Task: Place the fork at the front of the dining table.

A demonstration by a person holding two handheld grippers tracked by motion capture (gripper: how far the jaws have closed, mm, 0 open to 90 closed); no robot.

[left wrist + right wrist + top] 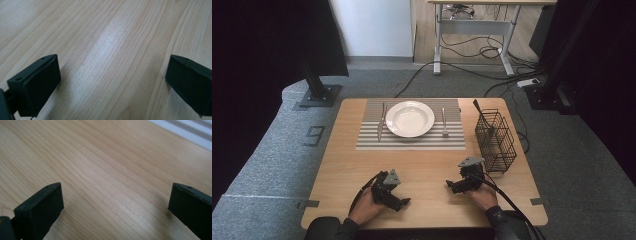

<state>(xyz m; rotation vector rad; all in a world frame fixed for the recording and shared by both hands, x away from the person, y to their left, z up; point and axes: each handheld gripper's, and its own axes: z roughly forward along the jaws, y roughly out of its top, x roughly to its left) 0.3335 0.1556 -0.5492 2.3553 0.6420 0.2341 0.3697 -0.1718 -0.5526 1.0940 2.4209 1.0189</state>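
Both tongs (pixel 404 201) (pixel 451 186) agape, plate (pixel 410 119) well beyond

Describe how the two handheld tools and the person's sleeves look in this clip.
Both tools are black. The left tool and the right tool each carry a grey three-cornered plate on top and end in two blocky, flat-faced black jaws with small holes along the top edge. A black cable trails from the right tool, and another loops from the left. The sleeves are dark, with snug cuffs.

Black claws (pixel 404 202) (grey triangular plates atop), trailing black cables, dark sleeves (pixel 498 216).
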